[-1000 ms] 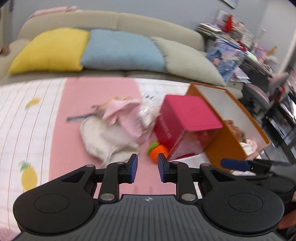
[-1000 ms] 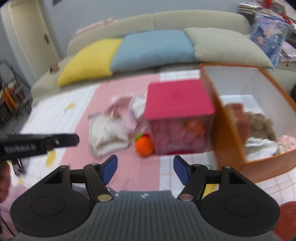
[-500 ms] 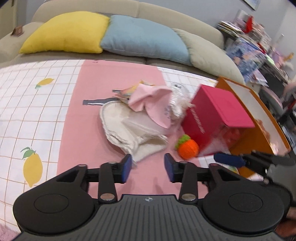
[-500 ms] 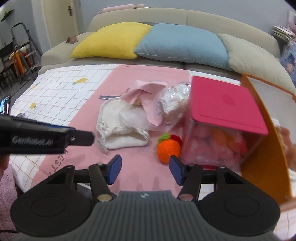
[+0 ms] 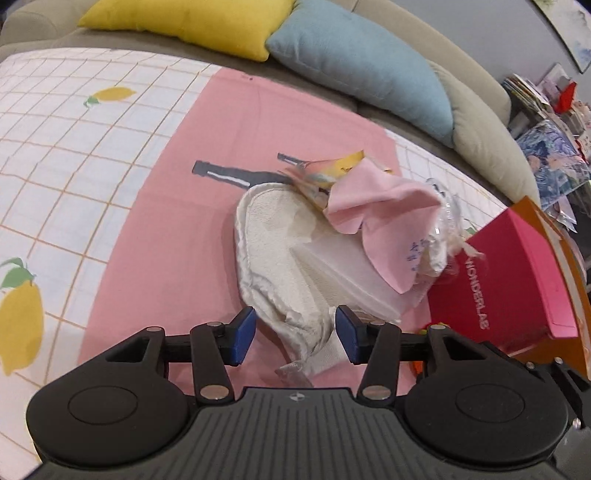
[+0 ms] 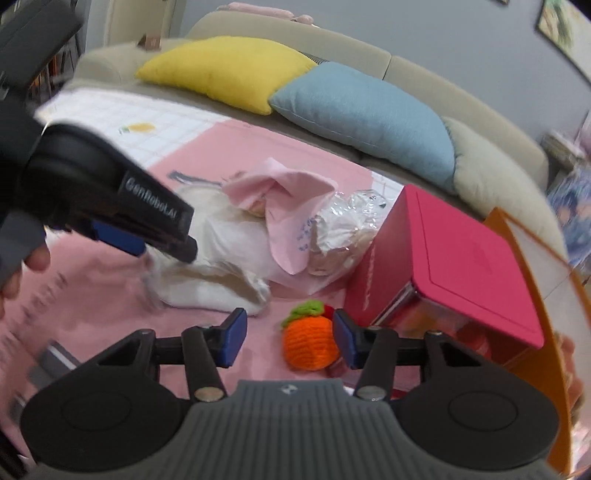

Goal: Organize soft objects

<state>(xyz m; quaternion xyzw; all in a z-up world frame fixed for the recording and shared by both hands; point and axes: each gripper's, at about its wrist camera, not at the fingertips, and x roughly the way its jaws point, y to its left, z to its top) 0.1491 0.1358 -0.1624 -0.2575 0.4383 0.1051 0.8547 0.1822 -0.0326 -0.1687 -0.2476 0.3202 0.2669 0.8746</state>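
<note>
A cream fleece garment (image 5: 275, 258) lies on the pink mat, with a pink cloth (image 5: 384, 210) and a crinkled clear plastic bag (image 5: 441, 236) on top of it. My left gripper (image 5: 294, 338) is open, its jaws either side of the garment's near corner. In the right wrist view the left gripper (image 6: 155, 240) reaches onto the same garment (image 6: 221, 254). My right gripper (image 6: 288, 338) is open around an orange knitted fruit (image 6: 309, 341), with space on both sides.
A red-lidded clear box (image 6: 450, 258) stands to the right, against an orange bin (image 6: 554, 295). A beige sofa with yellow (image 5: 192, 22), blue (image 5: 362, 70) and grey cushions runs along the back. The white lemon-print mat (image 5: 66, 155) lies to the left.
Both grippers have moved forward and down toward the pile. The left jaws opened wider and now straddle the garment's corner. The right jaws now frame the orange fruit.
</note>
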